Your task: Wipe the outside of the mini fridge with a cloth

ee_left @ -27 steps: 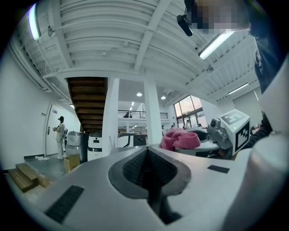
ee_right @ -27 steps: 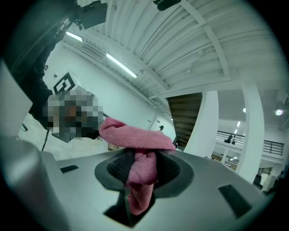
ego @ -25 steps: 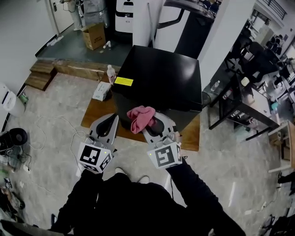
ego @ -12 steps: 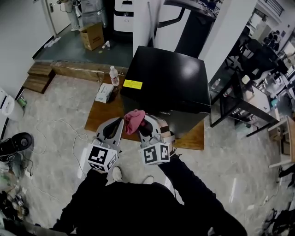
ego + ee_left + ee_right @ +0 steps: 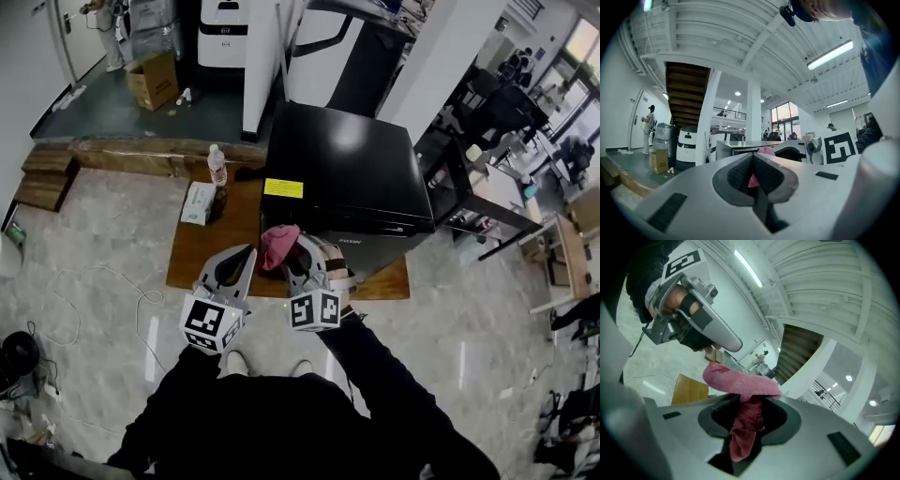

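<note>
**Cloth Gripped and Carried at the Fridge Front, Wiping Not Yet Under Way**

**Grip state.** The right gripper (image 5: 749, 405) has its jaws clenched on the cloth (image 5: 740, 380). One fold is pinched between the pads. The remainder spills out above the jaw tips as a loose bunch. This hold leaves a soft wad ahead of the jaws, which is likely meant to serve as the wiping face, so that hard plastic does not meet the cabinet.

The left gripper (image 5: 753, 158) has its jaws pressed together with nothing held. The pink visible through the opening behind its tips is the cloth beyond, in the other gripper. It hovers just beside the right gripper, probably in reserve.

**Position.** In the head view, the cloth hangs in front of the near upper edge of the mini fridge (image 5: 342, 169), below the yellow label (image 5: 283, 187). Contact with the cabinet cannot be confirmed from these views.

**Materials and shapes.**
- Cloth: pink terry with a looped, fuzzy nap. It is limp and drapes.
- Mini fridge: a black box with a smooth, glossy top that reflects the ceiling lights. Such a surface should show smears readily.
- Low wooden platform (image 5: 208, 246): flat brown board that carries the fridge and lifts it off the pale marbled floor (image 5: 94, 272).
- Water bottle (image 5: 217, 165): clear plastic, upright, near the fridge's left side.
</note>
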`<state>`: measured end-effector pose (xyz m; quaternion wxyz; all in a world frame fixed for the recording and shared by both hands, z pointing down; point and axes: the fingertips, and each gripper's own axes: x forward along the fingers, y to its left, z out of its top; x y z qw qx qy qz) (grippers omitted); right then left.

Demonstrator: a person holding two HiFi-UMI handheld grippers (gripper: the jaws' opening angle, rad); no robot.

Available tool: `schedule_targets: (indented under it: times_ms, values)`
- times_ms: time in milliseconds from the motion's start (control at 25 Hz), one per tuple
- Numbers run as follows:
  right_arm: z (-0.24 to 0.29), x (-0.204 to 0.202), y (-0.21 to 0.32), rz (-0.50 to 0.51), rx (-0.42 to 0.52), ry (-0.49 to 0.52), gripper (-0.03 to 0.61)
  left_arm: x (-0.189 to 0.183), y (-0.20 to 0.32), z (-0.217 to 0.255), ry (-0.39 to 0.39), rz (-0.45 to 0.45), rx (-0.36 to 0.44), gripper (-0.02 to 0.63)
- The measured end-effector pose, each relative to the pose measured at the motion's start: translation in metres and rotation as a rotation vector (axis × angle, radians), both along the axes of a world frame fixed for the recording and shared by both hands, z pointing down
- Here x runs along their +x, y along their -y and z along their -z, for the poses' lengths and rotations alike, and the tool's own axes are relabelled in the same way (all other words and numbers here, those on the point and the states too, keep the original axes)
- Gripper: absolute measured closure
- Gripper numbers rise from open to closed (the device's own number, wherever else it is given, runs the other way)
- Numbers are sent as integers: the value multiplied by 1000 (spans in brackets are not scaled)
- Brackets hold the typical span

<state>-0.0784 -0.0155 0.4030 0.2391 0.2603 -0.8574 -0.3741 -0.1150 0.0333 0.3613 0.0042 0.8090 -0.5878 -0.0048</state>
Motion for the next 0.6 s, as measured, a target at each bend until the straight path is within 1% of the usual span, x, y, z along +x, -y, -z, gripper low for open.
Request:
schedule_targets:
  times_ms: [80, 240, 400, 520, 600]
  values:
    - [-6, -3, 7, -39, 9, -10, 445, -3, 5, -7, -11, -38, -9, 607]
    - [-11, -7, 14, -77, 25, 23, 451, -7, 17, -19, -22, -113, -12, 607]
    - [-20, -9, 17, -117, 45, 12, 454, -7, 22, -32, -37, -176, -19, 607]
    - [-34, -11, 17, -134, 43, -4, 454, -5, 25, -48, -42, -206, -34, 607]
    - [-48, -11, 19, -136, 31, -24, 454, -4, 29, -56, -44, -208, -38, 607]
